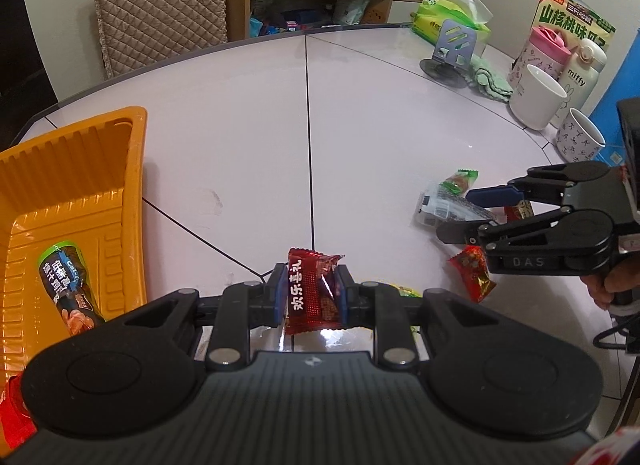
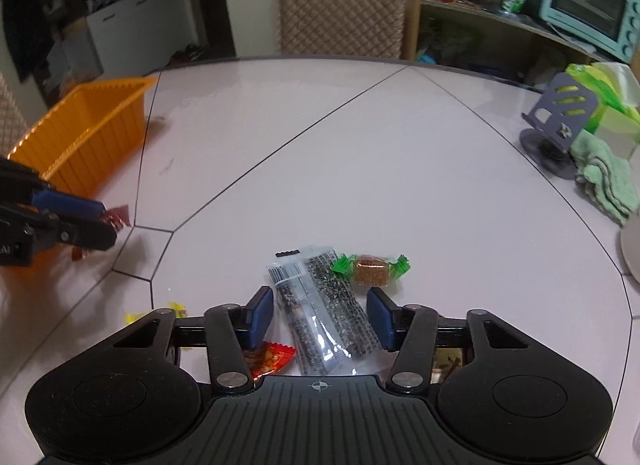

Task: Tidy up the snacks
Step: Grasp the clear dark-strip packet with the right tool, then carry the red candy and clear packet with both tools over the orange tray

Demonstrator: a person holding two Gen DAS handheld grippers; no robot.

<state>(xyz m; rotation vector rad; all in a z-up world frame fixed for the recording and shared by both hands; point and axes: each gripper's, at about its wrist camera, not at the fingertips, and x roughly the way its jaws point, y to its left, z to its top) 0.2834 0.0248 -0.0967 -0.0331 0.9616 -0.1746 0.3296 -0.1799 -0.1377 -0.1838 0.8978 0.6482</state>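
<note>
Two grippers are at work: the left gripper [image 1: 311, 293], low in its frame, pinches a red candy [image 1: 310, 291], while the right gripper [image 2: 320, 315] straddles a clear sesame bar packet [image 2: 320, 317], jaws spread and not yet touching it. The slick packet may skid away on the glossy counter [image 2: 360, 153]. The orange basket [image 1: 132, 169], at left, holds a green-topped snack pack [image 1: 68, 285].
</note>
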